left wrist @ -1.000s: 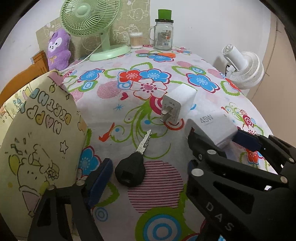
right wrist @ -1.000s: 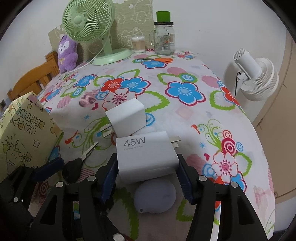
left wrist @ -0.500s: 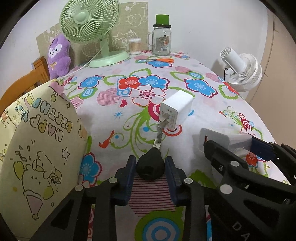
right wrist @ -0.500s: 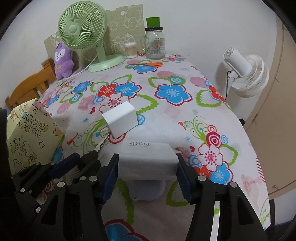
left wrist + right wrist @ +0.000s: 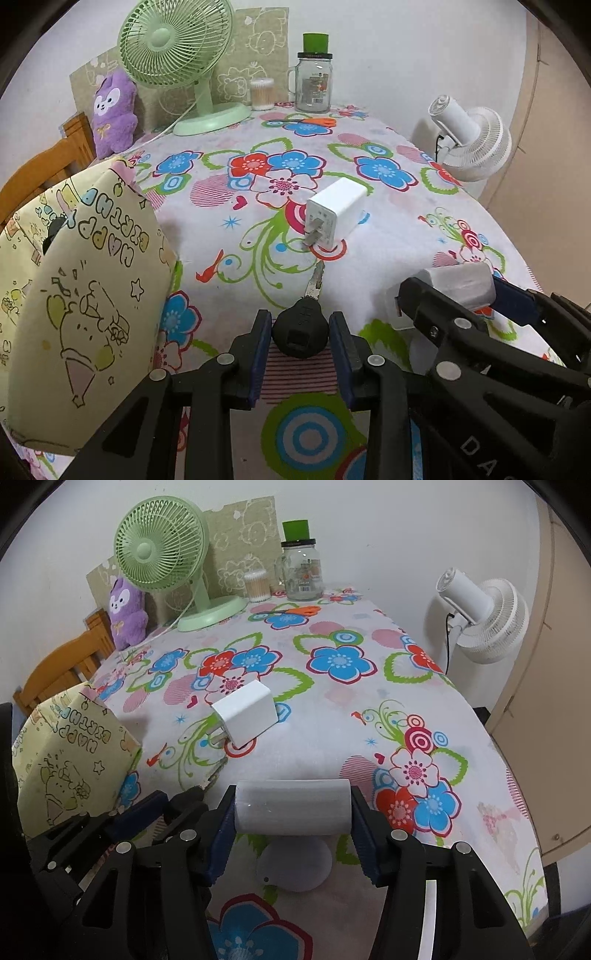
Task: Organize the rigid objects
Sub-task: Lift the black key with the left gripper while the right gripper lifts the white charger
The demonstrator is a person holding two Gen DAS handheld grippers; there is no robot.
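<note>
black plastic marks the head of the key, which the left tool grips between its blue pads, the metal blade pointing straight ahead along the fingers toward the small white charger lying on the flowered bench. the right tool is closed on the larger white charger, held crosswise so its long axis runs from pad to pad, and seemingly lifted clear of the cloth, though its underside cannot be seen. a pale round disc lies on the bench just below that charger, partly covered by it. the yellow birthday bag stands at the left edge of the bench, beside the left tool and on the far side of it from the right one; it looks like the place the things are meant to go, in which case the left hand is nearer and would swing the key leftward and up to the bag's mouth. that mouth is hard to judge: only a dark gap near its top edge shows, and the inside is hidden. the small charger lies with its prongs facing the tools, well apart from both. the label on the held charger cannot be read from either view.
</note>
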